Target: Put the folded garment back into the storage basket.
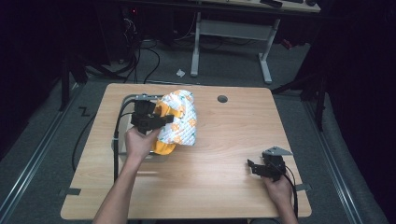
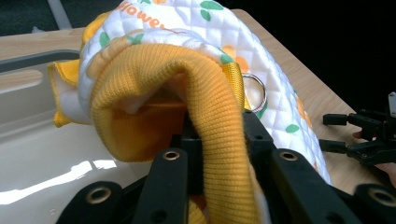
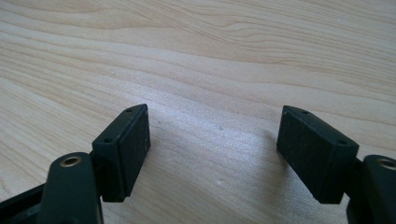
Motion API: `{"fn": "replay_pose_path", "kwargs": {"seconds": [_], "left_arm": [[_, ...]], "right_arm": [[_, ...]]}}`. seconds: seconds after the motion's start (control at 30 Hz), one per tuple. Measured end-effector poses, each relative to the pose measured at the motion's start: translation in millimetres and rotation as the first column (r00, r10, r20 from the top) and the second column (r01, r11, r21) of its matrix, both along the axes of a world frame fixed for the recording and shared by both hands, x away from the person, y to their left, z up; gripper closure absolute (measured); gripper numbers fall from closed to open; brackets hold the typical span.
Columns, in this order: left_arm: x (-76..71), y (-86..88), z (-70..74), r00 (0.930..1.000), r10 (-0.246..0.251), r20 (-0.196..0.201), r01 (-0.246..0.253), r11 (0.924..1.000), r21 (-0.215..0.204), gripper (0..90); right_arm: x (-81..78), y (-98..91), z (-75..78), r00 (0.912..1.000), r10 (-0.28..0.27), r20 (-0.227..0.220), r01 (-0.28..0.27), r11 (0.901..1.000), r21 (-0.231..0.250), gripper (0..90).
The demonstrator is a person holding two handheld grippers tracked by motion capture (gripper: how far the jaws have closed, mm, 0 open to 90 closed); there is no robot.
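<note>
Quilted white fabric garment (image 1: 180, 122), printed with orange flowers and green leaves and trimmed in ribbed orange knit, hangs in a soft bundle over the near-left part of the pale wooden table (image 1: 224, 154), draping partly above a shallow glossy white tray with a grey rim (image 1: 122, 148). Left gripper (image 1: 159, 122) has it: in the left gripper view the black jaws are clamped tight on a thick fold of that ribbed orange cuff (image 2: 219, 140), the knit bulging up and over them. A small silver metal ring (image 2: 256, 92) sits on an orange strap against the quilting. Over at the table's near-right edge, the right gripper (image 1: 254, 167) rests low in the person's hand, well apart from the cloth. Its flat rubbery pads (image 3: 133, 144) stand wide apart over bare wood grain, holding nothing.
</note>
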State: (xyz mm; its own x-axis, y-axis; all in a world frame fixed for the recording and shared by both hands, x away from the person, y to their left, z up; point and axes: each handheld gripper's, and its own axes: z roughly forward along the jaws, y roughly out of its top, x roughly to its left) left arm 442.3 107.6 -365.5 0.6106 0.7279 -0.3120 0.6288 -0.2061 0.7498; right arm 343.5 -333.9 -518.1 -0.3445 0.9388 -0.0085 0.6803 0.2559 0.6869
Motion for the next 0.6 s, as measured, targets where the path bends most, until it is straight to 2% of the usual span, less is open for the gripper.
{"fn": "replay_pose_path", "kwargs": {"seconds": [0.13,0.23,0.37,0.6], "left_arm": [[-0.6,8.3,1.0,0.9999,0.013,-0.002,-0.013,0.9999,-0.01,75.2],[0.6,13.9,1.4,0.9998,0.019,-0.012,-0.019,0.9998,0.002,75.2],[-0.5,21.5,4.6,0.9995,0.031,0.005,-0.031,0.9993,0.023,75.2],[-1.2,37.5,7.3,0.9981,0.059,0.02,-0.059,0.9982,0.004,75.2]], "right_arm": [[0.0,0.0,0.0,1.0,0.0,0.0,0.0,1.0,0.0,26.1],[-0.1,0.1,0.0,1.0,0.0,0.0,0.0,1.0,0.0,26.1],[-0.1,0.1,0.0,1.0,0.0,0.0,0.0,1.0,0.0,26.1],[0.0,0.0,0.0,1.0,0.0,0.0,0.0,1.0,0.0,26.1]]}}
